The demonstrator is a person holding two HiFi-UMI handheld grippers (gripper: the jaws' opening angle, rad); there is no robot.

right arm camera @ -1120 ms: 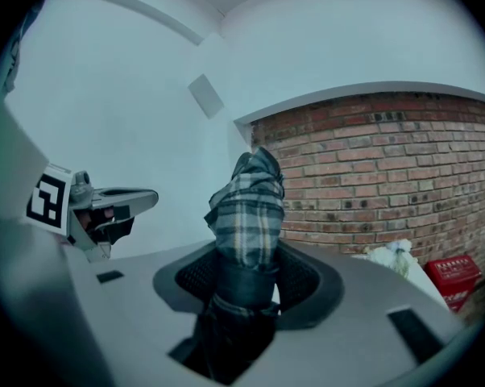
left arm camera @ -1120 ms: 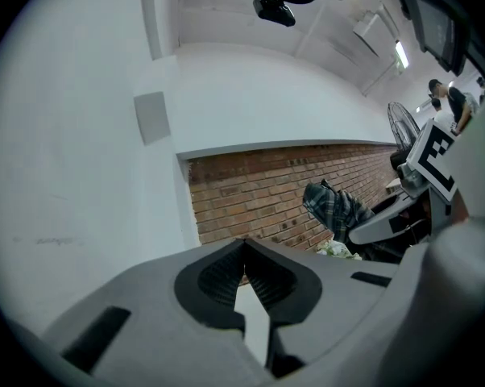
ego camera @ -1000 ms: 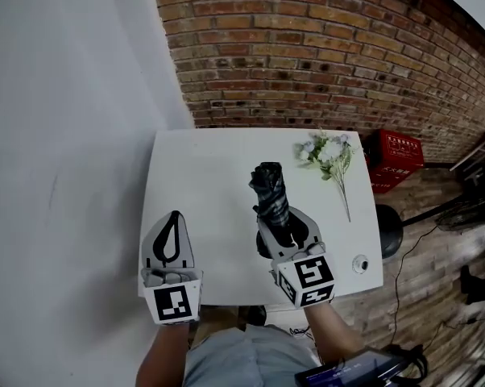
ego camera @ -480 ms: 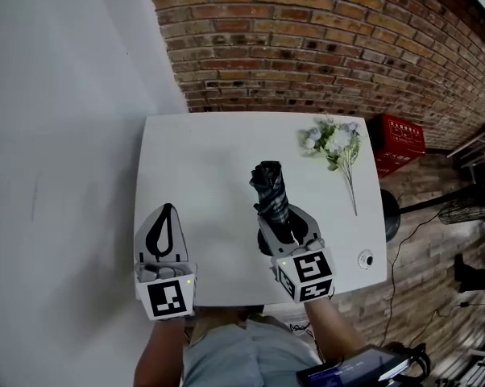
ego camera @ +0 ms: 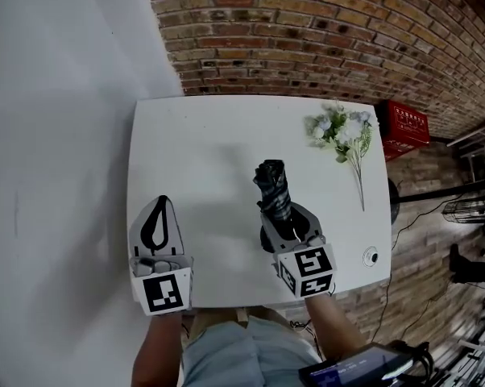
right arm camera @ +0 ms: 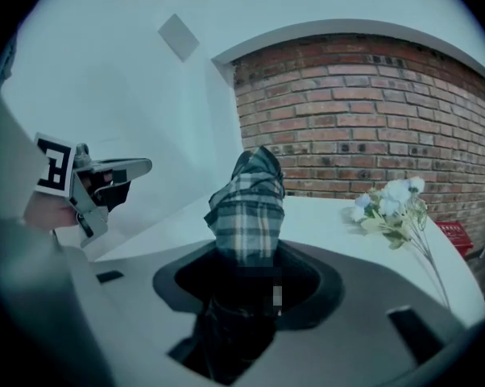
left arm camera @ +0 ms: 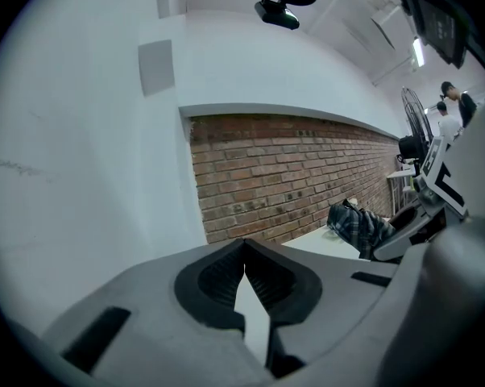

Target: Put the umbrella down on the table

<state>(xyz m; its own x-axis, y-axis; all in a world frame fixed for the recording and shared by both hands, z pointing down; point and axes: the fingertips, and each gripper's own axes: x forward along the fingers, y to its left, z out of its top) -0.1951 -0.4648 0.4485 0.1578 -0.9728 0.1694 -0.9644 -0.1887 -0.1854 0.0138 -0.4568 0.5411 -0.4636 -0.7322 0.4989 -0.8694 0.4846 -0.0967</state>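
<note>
A folded plaid umbrella (ego camera: 273, 186) (right arm camera: 247, 210) (left arm camera: 358, 226) sticks forward out of my right gripper (ego camera: 284, 218) (right arm camera: 246, 276), whose jaws are shut on its lower part. It hangs just over the white table (ego camera: 202, 151), near the middle. My left gripper (ego camera: 156, 221) (left arm camera: 244, 263) is at the table's near left edge, shut with nothing between its jaws. In the right gripper view the left gripper (right arm camera: 105, 185) shows at the left; in the left gripper view the right gripper (left arm camera: 424, 212) shows at the right.
A bunch of artificial flowers (ego camera: 345, 139) (right arm camera: 395, 208) lies at the table's far right corner. A small round object (ego camera: 371, 256) sits at the near right corner. A brick wall (ego camera: 323, 47) stands behind the table, a red crate (ego camera: 409, 127) and a fan (ego camera: 468, 208) to its right.
Both grippers have sunk toward the table. The umbrella has come down with the right gripper, still held the same way.
</note>
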